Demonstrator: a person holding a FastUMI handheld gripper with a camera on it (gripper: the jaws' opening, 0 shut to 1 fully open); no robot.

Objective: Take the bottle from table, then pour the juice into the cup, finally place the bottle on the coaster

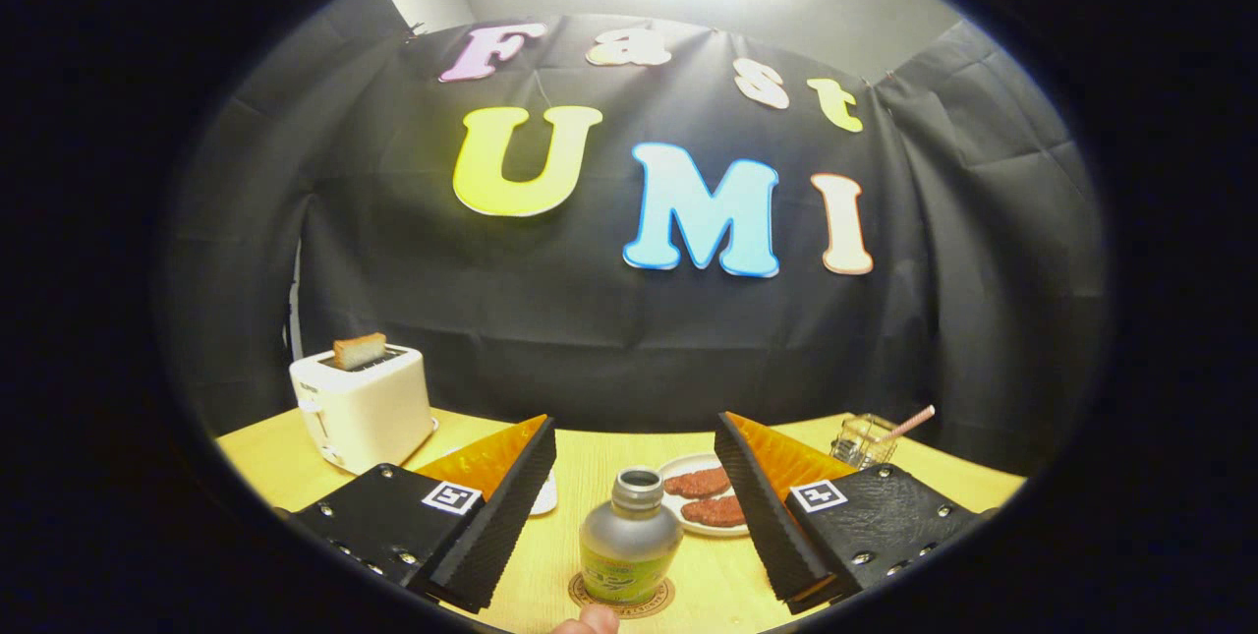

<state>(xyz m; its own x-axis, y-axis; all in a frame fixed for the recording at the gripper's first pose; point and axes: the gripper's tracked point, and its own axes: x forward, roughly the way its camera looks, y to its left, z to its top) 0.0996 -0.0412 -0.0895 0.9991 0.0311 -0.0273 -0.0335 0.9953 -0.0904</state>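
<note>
An uncapped grey bottle (629,538) with a green-yellow label stands upright on a round brown coaster (660,599) on the wooden table. My gripper (635,437) is open, its two black ribbed fingers (506,506) spread wide on either side of the bottle and touching nothing. A bit of a white object (546,494), possibly the cup, peeks out behind the left finger; most of it is hidden. A fingertip of a person's hand (587,620) shows just in front of the coaster.
A white toaster (362,408) with a slice of toast stands at the back left. A white plate (688,506) with two brown patties lies beyond the bottle. A wire basket (865,439) with a pink straw sits at the back right.
</note>
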